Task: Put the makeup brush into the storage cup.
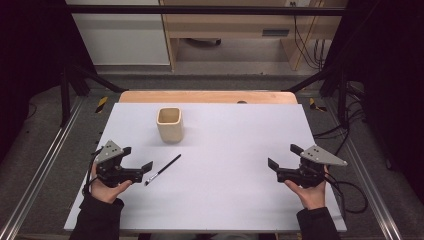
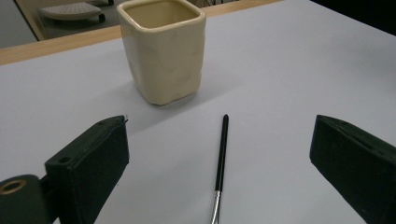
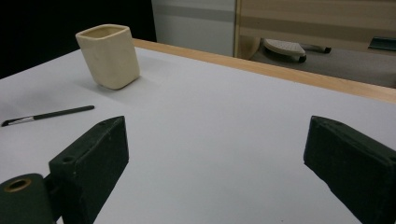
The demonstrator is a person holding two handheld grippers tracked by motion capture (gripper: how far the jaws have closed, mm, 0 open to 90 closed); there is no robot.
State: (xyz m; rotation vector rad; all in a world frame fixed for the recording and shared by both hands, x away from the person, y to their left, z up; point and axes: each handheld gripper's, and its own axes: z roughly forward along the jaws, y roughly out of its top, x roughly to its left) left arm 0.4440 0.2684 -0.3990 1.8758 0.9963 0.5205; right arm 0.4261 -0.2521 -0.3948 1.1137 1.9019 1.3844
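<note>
Two grippers rest wide apart-jawed and empty: the left gripper [image 1: 137, 158] at eight o'clock on the table, the right gripper [image 1: 284, 156] at four o'clock. A white sheet [image 1: 225, 200] covers the wooden table [image 1: 200, 96]; grey floor and pale cabinets lie beyond. Just beside the left gripper lies a thin black brush [image 1: 163, 169], metal-collared; a cream square cup [image 1: 169, 124] stands upright at eleven o'clock.

Spread tongs [image 3: 215, 163], cream cup [image 3: 109, 56], black brush [image 3: 46, 115], white table [image 3: 224, 121]

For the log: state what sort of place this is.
Probably a lab recording station: a white-topped table inside a dark metal frame, cables on the floor, and hand-held tongs, left and right.
</note>
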